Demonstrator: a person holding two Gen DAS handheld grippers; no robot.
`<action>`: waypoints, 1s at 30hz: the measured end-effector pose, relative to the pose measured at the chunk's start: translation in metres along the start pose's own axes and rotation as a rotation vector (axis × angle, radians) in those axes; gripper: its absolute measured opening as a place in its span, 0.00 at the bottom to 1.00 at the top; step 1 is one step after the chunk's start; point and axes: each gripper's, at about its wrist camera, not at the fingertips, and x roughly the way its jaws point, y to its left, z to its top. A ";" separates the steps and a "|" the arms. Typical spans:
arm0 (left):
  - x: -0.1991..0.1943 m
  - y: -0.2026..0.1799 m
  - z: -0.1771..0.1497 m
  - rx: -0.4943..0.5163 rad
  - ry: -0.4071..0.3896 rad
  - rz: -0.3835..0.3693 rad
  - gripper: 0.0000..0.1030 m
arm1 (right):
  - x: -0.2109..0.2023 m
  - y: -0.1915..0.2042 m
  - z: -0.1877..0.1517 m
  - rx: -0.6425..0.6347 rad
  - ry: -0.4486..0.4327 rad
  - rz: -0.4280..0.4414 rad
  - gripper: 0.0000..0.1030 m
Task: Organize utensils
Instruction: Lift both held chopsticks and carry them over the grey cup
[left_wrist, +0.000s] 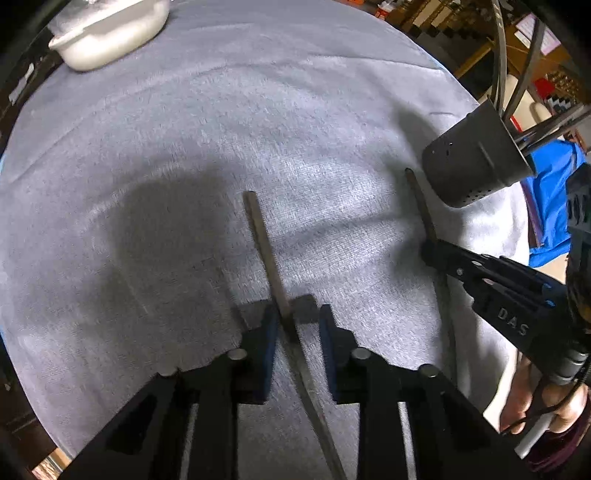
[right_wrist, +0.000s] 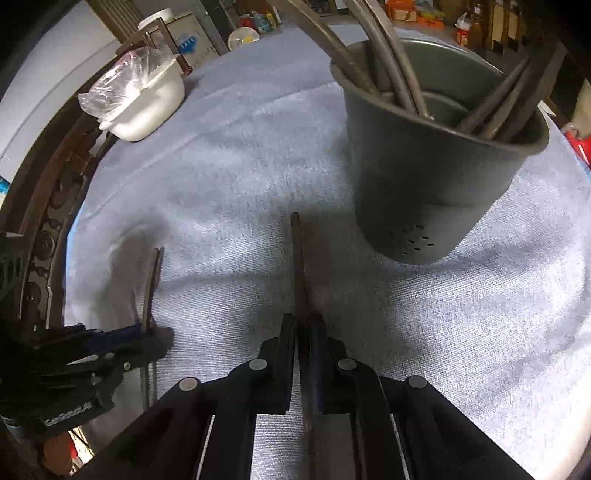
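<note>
A dark utensil (left_wrist: 267, 254) lies on the grey cloth, its handle running between the fingers of my left gripper (left_wrist: 298, 325). The jaws stand apart around it, not closed. My right gripper (right_wrist: 303, 328) is shut on a second dark utensil (right_wrist: 297, 258), whose handle points ahead toward the grey holder cup (right_wrist: 436, 177). The cup stands upright with several utensils in it. The left wrist view shows the cup (left_wrist: 476, 162) at the right, with the right gripper (left_wrist: 443, 254) and its utensil (left_wrist: 419, 199) just below it. The right wrist view shows the left gripper (right_wrist: 147, 334) at the first utensil (right_wrist: 153, 280).
A white bowl (left_wrist: 110, 33) sits at the table's far left edge; it holds a clear plastic bag (right_wrist: 122, 77). A grey cloth (left_wrist: 221, 129) covers the round table. A dark wooden chair back (right_wrist: 44, 206) borders the left. Shelves and clutter lie beyond.
</note>
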 end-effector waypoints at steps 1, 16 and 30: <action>0.003 -0.002 0.002 -0.002 -0.002 -0.009 0.11 | -0.001 -0.001 -0.001 -0.002 -0.006 0.008 0.09; -0.081 -0.008 -0.010 0.057 -0.221 0.008 0.07 | -0.088 -0.003 -0.012 -0.080 -0.189 0.164 0.09; -0.114 -0.017 -0.026 0.041 -0.330 -0.025 0.07 | -0.022 0.002 -0.006 -0.087 -0.007 0.058 0.18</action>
